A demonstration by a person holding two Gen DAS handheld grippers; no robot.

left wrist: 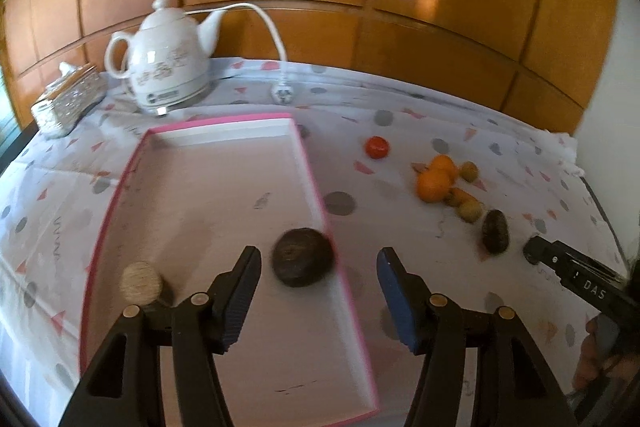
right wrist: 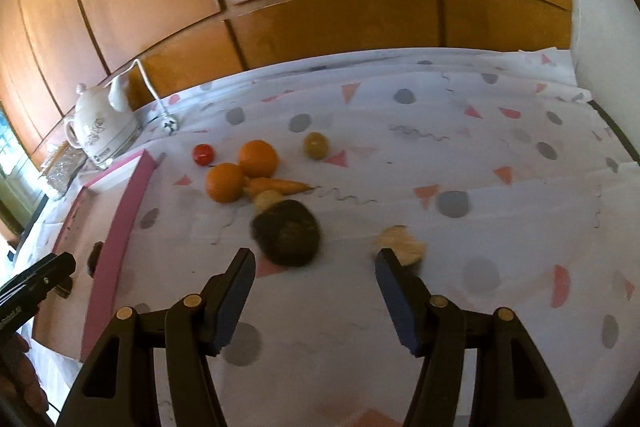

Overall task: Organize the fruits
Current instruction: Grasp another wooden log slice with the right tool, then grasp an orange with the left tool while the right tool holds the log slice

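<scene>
In the left wrist view a white tray with a pink rim (left wrist: 312,171) holds a dark round fruit (left wrist: 303,257) and a beige round fruit (left wrist: 142,283). My left gripper (left wrist: 318,263) hangs open over the tray's right side; the dark fruit lies just ahead, nearer the left finger, untouched. My right gripper (right wrist: 316,263) is open above the cloth. A second dark fruit (right wrist: 288,231) lies just ahead of its fingers, and a pale beige fruit (right wrist: 400,241) sits at its right fingertip. Beyond lie two oranges (right wrist: 258,157), a carrot (right wrist: 280,185), a red tomato (right wrist: 203,154) and a yellow-green fruit (right wrist: 316,145).
A white kettle (left wrist: 164,67) with its cord and plug stands at the back left, beside a silvery box (left wrist: 68,99). Wooden panels close off the back. The patterned cloth (right wrist: 480,167) stretches bare to the right. A right gripper finger (left wrist: 560,263) shows near the loose dark fruit (left wrist: 495,237).
</scene>
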